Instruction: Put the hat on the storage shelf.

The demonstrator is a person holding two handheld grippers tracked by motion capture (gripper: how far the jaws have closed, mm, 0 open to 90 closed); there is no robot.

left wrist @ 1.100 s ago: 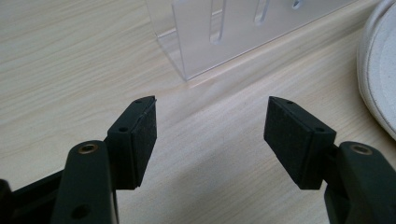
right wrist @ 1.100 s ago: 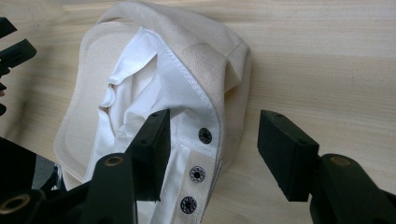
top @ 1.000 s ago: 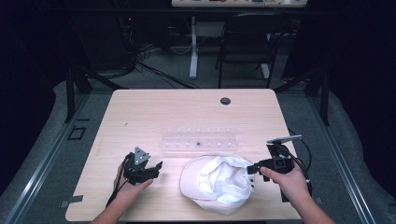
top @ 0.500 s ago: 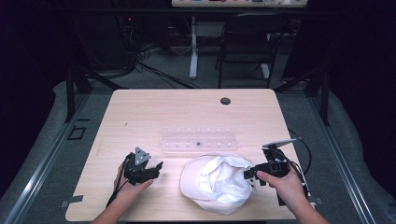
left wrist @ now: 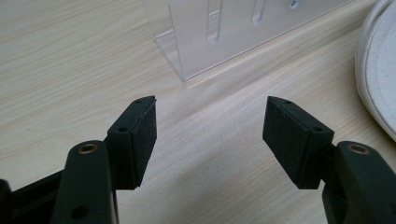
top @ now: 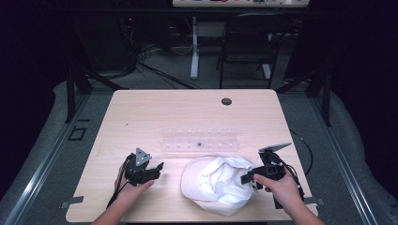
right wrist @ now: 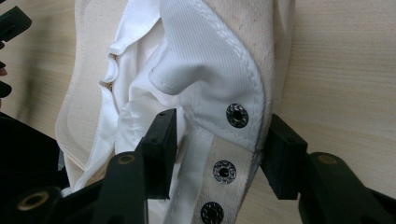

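Left tongs (top: 158,167) sit at about 8 o'clock on the tabletop (top: 187,117), jaws wide apart, nothing between them; in the left gripper view (left wrist: 210,135) we see only bare wood in the gap, with the clear rack's (left wrist: 243,28) corner ahead at 12 o'clock.

Middle: one white cap (top: 218,183) lies at 6 o'clock near the front edge, upside down, lining up, brim toward the left tongs. The rack (top: 199,142) stands just behind it at 12 o'clock from the cap, apart from it.

Right tongs (top: 248,179) are at the cap's 3 o'clock side. In the right gripper view (right wrist: 219,140) the jaws straddle the back strap (right wrist: 224,172) with its snaps. They have just been closing, with the strap and cap edge between them. The right pad looks to be against the outer fabric; the left pad stands a little off the strap, so we read this as not yet clamped.

To do it well, we judge: finish closing squarely on the strap's double layer, not on the loose lining (right wrist: 135,98), which would slip. Keep the pads off the snap studs so the bite stays flat. Hold the left tongs ready to catch the brim once the cap lifts.

Count: two tongs, one cap, one rack, three snaps in view on the strap, one dark round grommet (top: 226,101) at the tabletop's far edge.
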